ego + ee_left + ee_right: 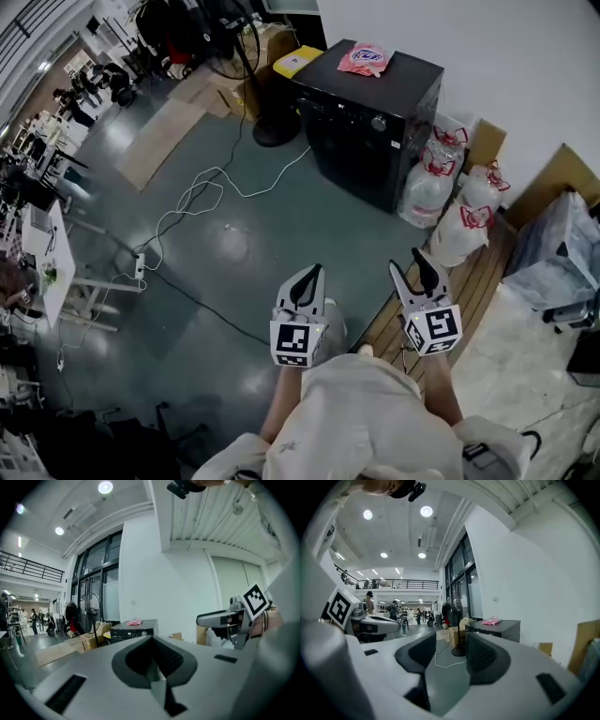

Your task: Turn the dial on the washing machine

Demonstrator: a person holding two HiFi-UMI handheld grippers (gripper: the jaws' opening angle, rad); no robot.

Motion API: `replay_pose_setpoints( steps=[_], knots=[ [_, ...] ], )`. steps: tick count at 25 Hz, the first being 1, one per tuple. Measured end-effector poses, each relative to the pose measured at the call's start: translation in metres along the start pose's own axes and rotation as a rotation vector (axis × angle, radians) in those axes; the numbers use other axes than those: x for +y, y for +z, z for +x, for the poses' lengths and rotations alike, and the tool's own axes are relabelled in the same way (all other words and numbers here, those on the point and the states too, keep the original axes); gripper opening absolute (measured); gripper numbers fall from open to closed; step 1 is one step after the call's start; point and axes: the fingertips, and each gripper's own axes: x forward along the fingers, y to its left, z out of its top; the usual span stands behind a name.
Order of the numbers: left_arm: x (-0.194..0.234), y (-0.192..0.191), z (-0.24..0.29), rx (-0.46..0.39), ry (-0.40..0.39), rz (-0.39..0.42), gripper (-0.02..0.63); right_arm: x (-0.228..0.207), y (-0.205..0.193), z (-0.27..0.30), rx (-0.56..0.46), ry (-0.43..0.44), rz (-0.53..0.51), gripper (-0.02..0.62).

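The dial [378, 123] is seen as a small round knob on the front control strip of the black washing machine [366, 141], which is placed in the upper centre of the head view against a white wall. A pink packet [364, 58] is laid on the machine's top. 3 white plastic bags with red print [441, 187] are stacked just to the right of the machine, and a standing fan [246, 56] with a round base is set at its left, beside a yellow container [295, 62]. A white cable [211, 187] is looped over the grey floor to the left of centre. The 2 grippers are held low in the bottom centre of the head view, well apart from the machine, with open floor between them and the dial. The left gripper [312, 274] is pointed toward the machine, and in the left gripper view its jaws are seen brought together, with nothing clamped; the machine [133, 631] is shown small and distant just above and left of the jaw tips. The right gripper [410, 267] is held just to the right of the left one, over wooden boards [473, 281]. In the right gripper view its jaws are seen slightly apart, with a narrow gap through which only floor and the fan's base are visible; nothing is gripped. There the machine [494, 629] is found to the right of the jaw gap, in the middle right of the frame.
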Motion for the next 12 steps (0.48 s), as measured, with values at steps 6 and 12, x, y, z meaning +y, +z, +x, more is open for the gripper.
replay_pose_setpoints(
  steps=[6, 12],
  knots=[
    [0.026, 0.011, 0.035, 0.008, -0.028, -0.009, 0.012, -0.007, 0.013, 0.047, 0.019, -0.01, -0.016, 0.218],
    [0.067, 0.031, 0.075, 0.002, -0.063, -0.02, 0.012, -0.015, 0.036, 0.1, 0.053, -0.043, -0.021, 0.213]
  ],
)
